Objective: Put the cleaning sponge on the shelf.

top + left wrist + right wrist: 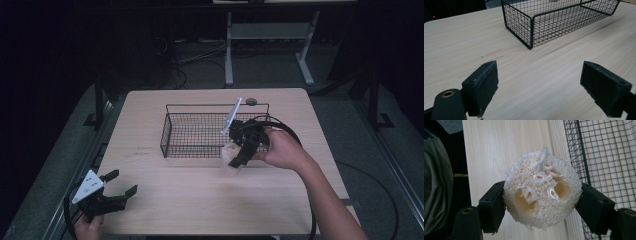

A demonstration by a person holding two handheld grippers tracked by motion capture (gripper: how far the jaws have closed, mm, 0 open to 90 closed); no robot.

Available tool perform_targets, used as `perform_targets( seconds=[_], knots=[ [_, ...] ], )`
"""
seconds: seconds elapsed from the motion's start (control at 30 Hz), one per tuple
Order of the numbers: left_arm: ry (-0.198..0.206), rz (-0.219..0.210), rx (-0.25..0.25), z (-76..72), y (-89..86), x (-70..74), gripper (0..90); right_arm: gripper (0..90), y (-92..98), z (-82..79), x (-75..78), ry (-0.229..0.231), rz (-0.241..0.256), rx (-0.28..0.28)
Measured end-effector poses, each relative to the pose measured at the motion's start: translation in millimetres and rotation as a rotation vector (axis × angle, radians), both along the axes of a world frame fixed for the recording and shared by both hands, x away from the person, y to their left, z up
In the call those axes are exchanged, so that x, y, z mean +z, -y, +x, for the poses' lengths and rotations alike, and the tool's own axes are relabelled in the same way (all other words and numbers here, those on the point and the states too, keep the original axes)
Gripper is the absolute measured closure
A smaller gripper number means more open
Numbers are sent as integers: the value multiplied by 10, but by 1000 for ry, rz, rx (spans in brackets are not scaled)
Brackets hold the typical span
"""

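Black left gripper [117,187]: near-left corner of table, held by a hand [89,226] at the bottom edge; jaws spread wide, nothing btwn them. Grey three-cornered plate on top, cable trailing off the table edge.
Left gripper view: two black pads [483,83] far apart w/ bare wood btwn; basket corner ahead, well apart from the jaws.
Table [150,200]: pale wood, light grain.
Basket [167,131]: black wire mesh, rectangular, upright, mid-table toward the far side; looks empty inside as far as the mesh lets me see.
Loofah [542,188]: off-white, fibrous round slice w/ tan hollows & a loose string loop on top. Clamped btwn the right gripper's jaws, one pad on each side. In the high view it's the pale blob [230,156] just outside the basket's near-right corner, over the table, not inside the mesh. Whether it touches the tabletop: can't tell.
Right gripper [239,161]: held by the right hand [282,150], angled down-left, jaws closed onto the loofah. Grey plate sticks up over the basket's right end. Cable loops behind the hand.
Right gripper view: basket wall just beside the loofah, to its right; wood underneath.
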State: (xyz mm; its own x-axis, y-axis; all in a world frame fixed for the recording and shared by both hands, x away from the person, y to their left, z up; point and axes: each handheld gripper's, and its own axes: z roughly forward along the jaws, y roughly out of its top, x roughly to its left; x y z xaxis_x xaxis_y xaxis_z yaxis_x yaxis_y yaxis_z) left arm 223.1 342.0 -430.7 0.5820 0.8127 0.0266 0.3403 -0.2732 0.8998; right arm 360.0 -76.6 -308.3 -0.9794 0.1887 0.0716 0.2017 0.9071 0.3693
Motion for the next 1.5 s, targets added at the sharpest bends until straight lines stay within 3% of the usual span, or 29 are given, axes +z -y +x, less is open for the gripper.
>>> perform_targets(
  seconds=[1.2, 1.5],
  knots=[
    [2, 7, -5, 3, 18, 5, 139, 274, -57, 484, 307, 7, -14, -66],
    [3, 3, -2, 1, 10, 5, 139, 274, -111, 643, 207, -20, -41, -84]
  ],
)
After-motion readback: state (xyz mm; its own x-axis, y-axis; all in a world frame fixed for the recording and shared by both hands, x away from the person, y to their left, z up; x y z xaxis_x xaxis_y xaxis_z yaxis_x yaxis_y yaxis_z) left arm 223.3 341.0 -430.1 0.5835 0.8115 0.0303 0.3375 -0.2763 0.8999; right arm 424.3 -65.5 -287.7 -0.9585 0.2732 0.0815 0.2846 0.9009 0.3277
